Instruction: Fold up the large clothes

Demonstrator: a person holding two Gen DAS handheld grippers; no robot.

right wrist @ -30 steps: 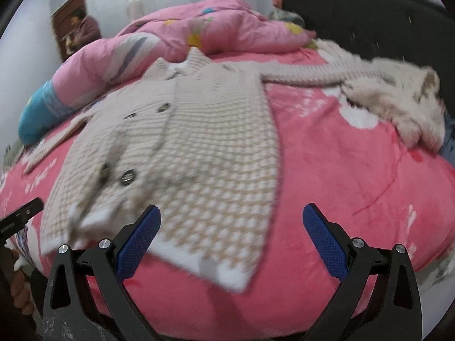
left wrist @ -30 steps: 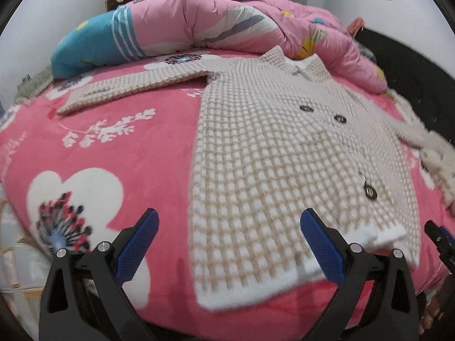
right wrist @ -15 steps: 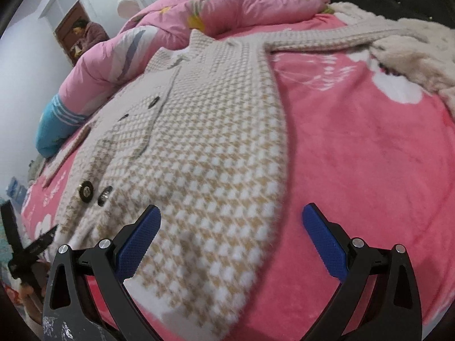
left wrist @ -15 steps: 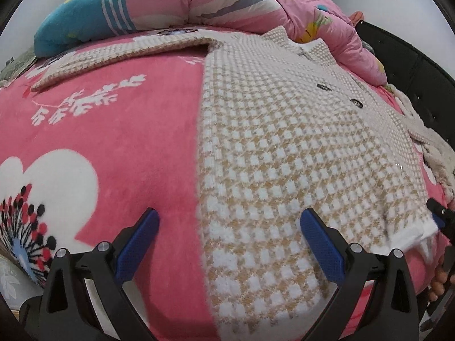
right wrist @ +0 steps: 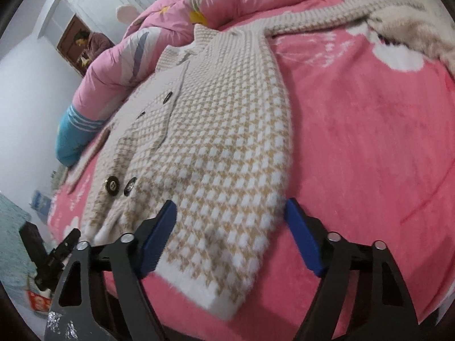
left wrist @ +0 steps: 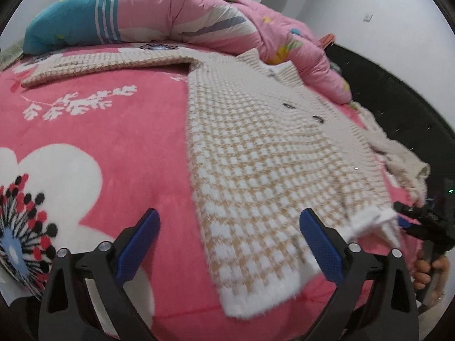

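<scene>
A white and tan checked knit cardigan [left wrist: 256,156] lies spread face up on the pink flowered bed blanket [left wrist: 113,142], sleeves out to both sides. My left gripper [left wrist: 229,241] hovers at the hem's left corner, jaws wide and closing slightly; the corner lies between them, untouched by the pads. In the right wrist view my right gripper [right wrist: 231,237] straddles the other hem corner of the cardigan [right wrist: 221,130]. Its jaws are closing, the blue pads at the cloth's edges without pinching it. Dark buttons [right wrist: 112,187] sit to the left.
A pink quilt [left wrist: 184,14] with a blue striped end is heaped along the far side. A fluffy cream garment [right wrist: 412,25] lies by the dark headboard [left wrist: 398,91]. A person [right wrist: 93,45] stands in a far doorway. The bed edge runs just below both grippers.
Both grippers have tipped down and come in close over the cardigan's hem. The right jaws have narrowed noticeably around the hem corner; the left jaws narrowed only a little.
</scene>
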